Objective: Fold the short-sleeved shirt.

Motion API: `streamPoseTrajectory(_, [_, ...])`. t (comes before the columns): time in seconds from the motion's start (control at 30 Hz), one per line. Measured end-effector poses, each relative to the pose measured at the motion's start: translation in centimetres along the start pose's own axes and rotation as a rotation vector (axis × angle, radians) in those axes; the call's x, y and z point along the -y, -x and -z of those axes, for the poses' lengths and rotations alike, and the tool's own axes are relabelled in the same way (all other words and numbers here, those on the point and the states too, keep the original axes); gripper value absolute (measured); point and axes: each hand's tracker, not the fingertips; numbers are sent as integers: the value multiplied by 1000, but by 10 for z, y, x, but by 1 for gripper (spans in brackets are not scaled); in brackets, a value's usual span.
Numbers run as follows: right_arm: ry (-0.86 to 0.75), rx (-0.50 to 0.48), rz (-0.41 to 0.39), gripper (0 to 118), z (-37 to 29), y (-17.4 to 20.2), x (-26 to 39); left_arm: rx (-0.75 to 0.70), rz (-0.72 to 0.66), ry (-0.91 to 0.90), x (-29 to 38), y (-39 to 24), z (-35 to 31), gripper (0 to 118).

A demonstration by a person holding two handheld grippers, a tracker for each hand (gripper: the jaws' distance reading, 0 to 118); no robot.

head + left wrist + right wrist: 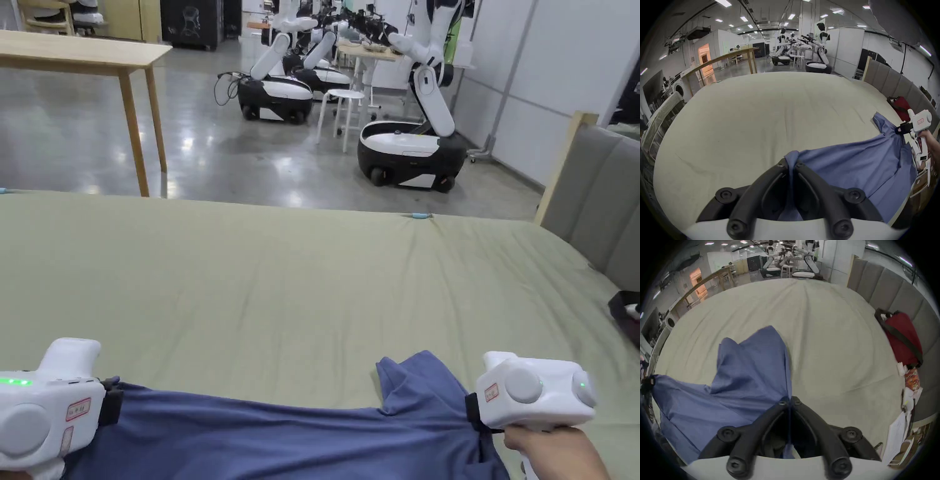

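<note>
A blue short-sleeved shirt is stretched along the near edge of a pale green bed sheet. My left gripper is shut on a bunched corner of the shirt at its left end. My right gripper is shut on the shirt's right edge, near a sleeve that lies flat toward the bed's middle. In the head view the left gripper and the right gripper sit low, with a hand under the right one.
A grey padded headboard bounds the bed on the right, with a red bag and papers beside it. Beyond the far edge stand wheeled white robots, a stool and a wooden table.
</note>
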Motion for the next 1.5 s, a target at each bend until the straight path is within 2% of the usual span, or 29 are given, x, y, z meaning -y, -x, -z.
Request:
streamPoseTrajectory(0.27, [-229, -34, -96, 2, -89, 7, 21, -3, 10, -73, 11, 3, -47, 4])
streamPoseTrajectory(0.37, [-313, -1, -97, 2, -106, 4, 31, -17, 5, -98, 20, 3, -59, 3])
streamPoseTrajectory(0.47, [-324, -7, -77, 2, -108, -2, 36, -27, -9, -121, 28, 0, -70, 3])
streamPoseTrajectory(0.53, [-345, -40, -55, 2, -114, -5, 40, -22, -19, -132, 29, 2, -80, 3])
streamPoseTrajectory(0.73, [-460, -89, -93, 2, -158, -9, 86, -5, -14, -179, 52, 4, -118, 3])
streamPoseTrajectory(0.93, [-471, -135, -89, 2, -180, -12, 181, 27, -40, -141, 122, 9, -148, 3])
streamPoseTrajectory(1.1, [-357, -85, -93, 2, -145, -6, 257, -3, -76, 29, 195, 7, -137, 3])
streamPoseTrajectory(1.23, [-296, -104, 4, 2, -115, -9, 278, -6, -106, 42, 214, 6, -126, 4])
streamPoseTrajectory(1.27, [-314, -105, 3, 2, -120, -10, 277, -21, -99, 22, 211, 3, -127, 13])
streamPoseTrajectory(1.3, [-327, -111, 12, 5, -126, -10, 277, -49, -85, -12, 206, -1, -133, 34])
streamPoseTrajectory(1.33, [-339, -113, 22, 17, -137, -11, 274, -70, -69, -53, 201, -5, -141, 69])
streamPoseTrajectory(1.37, [-361, -114, 34, 50, -150, -9, 272, -67, -54, -92, 196, -10, -151, 105])
streamPoseTrajectory(1.4, [-381, -111, 39, 77, -160, -6, 270, -50, -47, -117, 190, -16, -159, 112])
streamPoseTrajectory(1.43, [-413, -123, 43, 96, -172, -2, 268, -48, -37, -162, 184, -24, -168, 112])
streamPoseTrajectory(1.47, [-484, -177, 44, 104, -189, 3, 267, -52, -26, -216, 177, -34, -180, 112])
streamPoseTrajectory(1.5, [-547, -212, 41, 105, -202, 9, 266, -54, -11, -258, 172, -42, -189, 112])
